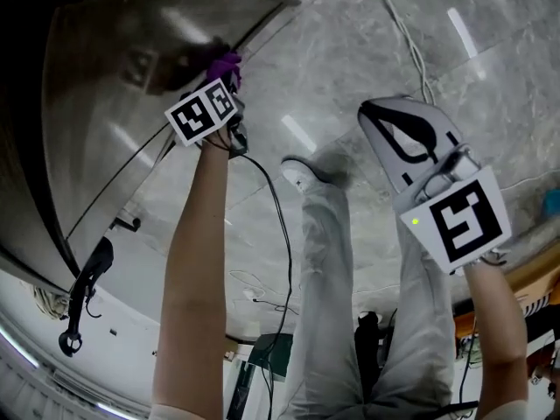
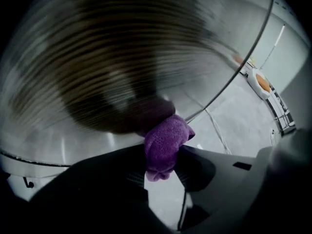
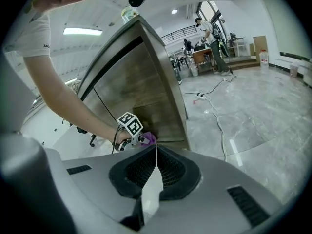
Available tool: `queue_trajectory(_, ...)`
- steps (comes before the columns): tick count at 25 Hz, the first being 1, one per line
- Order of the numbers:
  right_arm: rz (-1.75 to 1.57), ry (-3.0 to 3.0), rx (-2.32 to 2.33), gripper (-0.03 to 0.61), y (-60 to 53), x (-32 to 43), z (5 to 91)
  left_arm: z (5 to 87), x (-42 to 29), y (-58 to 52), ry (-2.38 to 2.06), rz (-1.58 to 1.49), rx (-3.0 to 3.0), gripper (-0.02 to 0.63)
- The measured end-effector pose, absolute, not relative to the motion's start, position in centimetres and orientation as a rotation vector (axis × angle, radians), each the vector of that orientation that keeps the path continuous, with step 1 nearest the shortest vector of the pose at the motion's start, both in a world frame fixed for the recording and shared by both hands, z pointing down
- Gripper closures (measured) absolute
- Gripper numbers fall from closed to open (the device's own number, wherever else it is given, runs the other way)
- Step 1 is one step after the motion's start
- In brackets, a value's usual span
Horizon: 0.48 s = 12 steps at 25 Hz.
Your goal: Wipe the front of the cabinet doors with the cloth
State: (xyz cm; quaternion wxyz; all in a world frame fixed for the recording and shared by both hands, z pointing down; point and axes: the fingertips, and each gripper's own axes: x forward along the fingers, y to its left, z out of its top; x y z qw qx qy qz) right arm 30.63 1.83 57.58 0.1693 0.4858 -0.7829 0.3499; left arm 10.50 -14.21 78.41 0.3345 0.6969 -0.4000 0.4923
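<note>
Left gripper [image 1: 229, 81] sits at about eleven o'clock in the head view, at the end of a bare outstretched forearm [image 1: 197, 261]. Its jaws are clamped on a bunched purple cloth [image 1: 226, 63]. In the left gripper view the gripper [image 2: 163, 168] pinches the cloth [image 2: 165, 139] between its dark pads. The wad stands up past the tips toward twelve o'clock and appears to press against the brushed-steel cabinet door [image 2: 122, 57], though that surface is smeared with blur. A dark seam [image 2: 243, 65] curves down the door from one o'clock toward the cloth.

The right gripper [image 1: 372, 112] is well apart from the left one, at three o'clock in the head view, over the grey marble floor [image 1: 350, 33]. Its own view shows the right gripper [image 3: 156, 150] with its jaws brought together at the tips and nothing between them. From there the cabinet door [image 3: 136, 82] rises toward eleven o'clock. The cloth [image 3: 150, 138] sits at the door's lower corner, just above the jaw tips, and the left gripper [image 3: 141, 140] and its marker cube [image 3: 130, 124] are beside it at nine o'clock.

In the head view the cabinet door [image 1: 122, 86] fills the ten o'clock quarter. A white cable [image 1: 404, 35] trails across the floor at one o'clock. A black cable [image 1: 282, 226] hangs from the left gripper toward six o'clock. A pale shoe [image 1: 302, 171] sits near the centre.
</note>
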Motion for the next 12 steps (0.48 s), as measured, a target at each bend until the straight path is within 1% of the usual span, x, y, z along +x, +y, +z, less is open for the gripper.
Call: queue_trajectory(12, 0.946, -2.223, 1.312, 0.549, 1.8, 17.5, 56.9, 77.5, -5.2, -14.1, -1.091, 1.299, 1.750, 0.472)
